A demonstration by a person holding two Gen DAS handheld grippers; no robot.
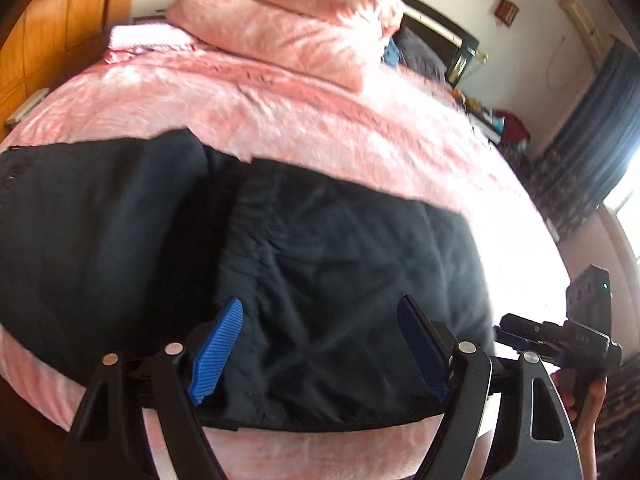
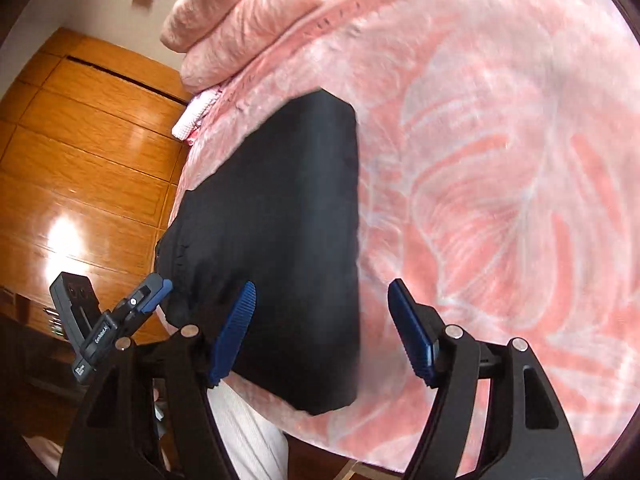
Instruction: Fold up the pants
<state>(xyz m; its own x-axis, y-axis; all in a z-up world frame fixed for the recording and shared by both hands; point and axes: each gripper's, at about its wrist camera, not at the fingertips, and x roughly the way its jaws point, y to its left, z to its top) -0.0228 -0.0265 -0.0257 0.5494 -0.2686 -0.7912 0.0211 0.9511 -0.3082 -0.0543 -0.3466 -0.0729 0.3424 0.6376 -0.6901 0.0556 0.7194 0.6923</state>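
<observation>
Black pants (image 1: 280, 260) lie folded into a thick rectangle near the front edge of a bed with a pink leaf-patterned bedspread (image 1: 280, 112). My left gripper (image 1: 320, 304) hovers over the pants' near part, open, with its blue pads wide apart and nothing between them. In the right wrist view the pants (image 2: 288, 240) stretch away from me. My right gripper (image 2: 322, 284) is open over their right edge, one pad above the cloth, the other above the bedspread (image 2: 500, 200). The left gripper (image 2: 160, 284) shows at the pants' left side.
Pink pillows (image 1: 288, 20) are piled at the bed's head. A wooden wardrobe (image 2: 80, 160) stands to the left of the bed. A cluttered bedside stand (image 1: 500, 120) and dark curtains (image 1: 580, 140) are at the right. A person's white-trousered leg (image 2: 248, 432) is by the bed's front edge.
</observation>
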